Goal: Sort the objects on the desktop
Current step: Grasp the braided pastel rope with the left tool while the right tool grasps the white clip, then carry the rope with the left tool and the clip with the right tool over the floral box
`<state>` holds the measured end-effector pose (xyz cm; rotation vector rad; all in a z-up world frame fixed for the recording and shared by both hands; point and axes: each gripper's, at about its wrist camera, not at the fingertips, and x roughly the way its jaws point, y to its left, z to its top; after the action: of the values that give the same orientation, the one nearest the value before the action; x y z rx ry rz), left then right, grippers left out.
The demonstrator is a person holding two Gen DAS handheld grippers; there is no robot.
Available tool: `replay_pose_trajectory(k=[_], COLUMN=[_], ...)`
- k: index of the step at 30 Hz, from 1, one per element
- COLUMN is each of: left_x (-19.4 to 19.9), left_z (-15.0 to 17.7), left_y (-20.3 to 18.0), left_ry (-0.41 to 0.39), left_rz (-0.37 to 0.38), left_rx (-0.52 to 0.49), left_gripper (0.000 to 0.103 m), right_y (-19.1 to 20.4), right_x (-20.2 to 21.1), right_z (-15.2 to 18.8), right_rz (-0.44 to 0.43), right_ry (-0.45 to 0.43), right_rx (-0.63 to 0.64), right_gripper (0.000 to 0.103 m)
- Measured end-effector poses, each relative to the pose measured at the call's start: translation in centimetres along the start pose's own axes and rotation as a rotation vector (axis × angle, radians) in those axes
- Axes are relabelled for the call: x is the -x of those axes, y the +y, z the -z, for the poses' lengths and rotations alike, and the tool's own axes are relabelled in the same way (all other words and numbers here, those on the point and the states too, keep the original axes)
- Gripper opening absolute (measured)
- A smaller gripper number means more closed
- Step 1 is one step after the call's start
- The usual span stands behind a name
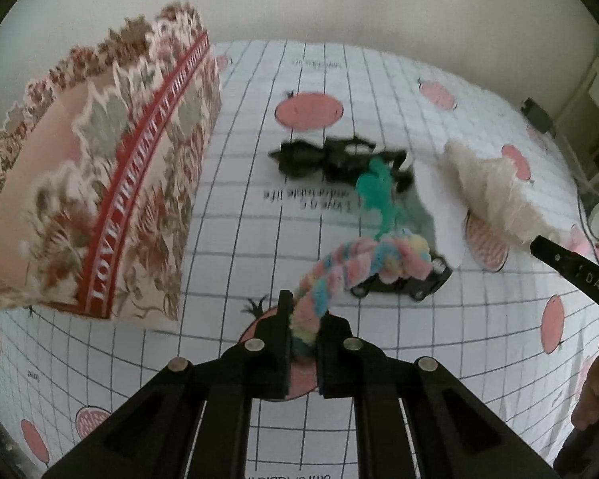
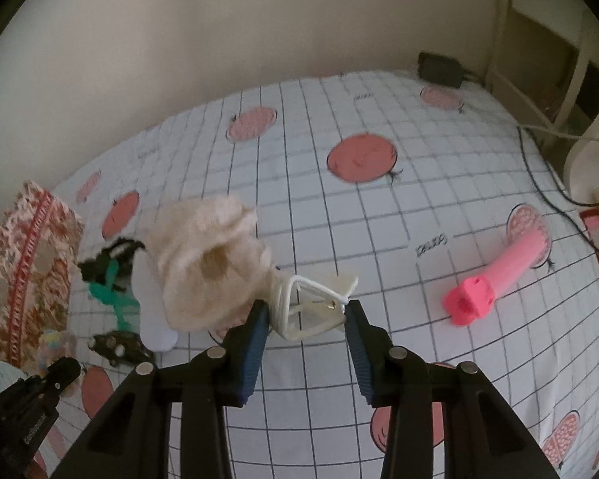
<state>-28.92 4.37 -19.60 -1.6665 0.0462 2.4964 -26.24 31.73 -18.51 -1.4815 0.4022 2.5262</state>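
Note:
My left gripper (image 1: 304, 325) is shut on a pastel fuzzy rope (image 1: 351, 263) and holds it above the checked cloth. A floral box (image 1: 100, 183) stands just to its left. My right gripper (image 2: 305, 311) grips a cream clip with a white cord (image 2: 319, 311); a cream fluffy item (image 2: 207, 263) hangs from it. The fluffy item also shows in the left wrist view (image 1: 487, 187). A black toy car (image 1: 403, 283), a green fuzzy piece (image 1: 379, 191) and a black fuzzy piece (image 1: 331, 155) lie on the cloth.
A pink plastic handle-like object (image 2: 495, 279) lies to the right. A white paper (image 2: 149, 299) lies under the fluffy item. A black adapter (image 2: 439, 70) and cables sit at the far right edge. A wall is behind the table.

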Motion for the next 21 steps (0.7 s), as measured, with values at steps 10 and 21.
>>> replay_pose_trajectory(k=[10,21], left_x=[1.9,5.2], left_z=[0.3,-0.2], left_y=[-1.5,-1.2], left_ry=[-0.053,-0.181], left_rz=[0.005,0.021], left_rx=[0.017,0.04], left_gripper=[0.009,0.009], right_y=[-0.7,-0.5], right_x=[2.1,5.8], right_z=[-0.7,-1.5], right_rz=[-0.031,-0.081], right_ry=[-0.098,-0.276], right_rx=[-0.047,-0.074], right_gripper=[0.042,0.042])
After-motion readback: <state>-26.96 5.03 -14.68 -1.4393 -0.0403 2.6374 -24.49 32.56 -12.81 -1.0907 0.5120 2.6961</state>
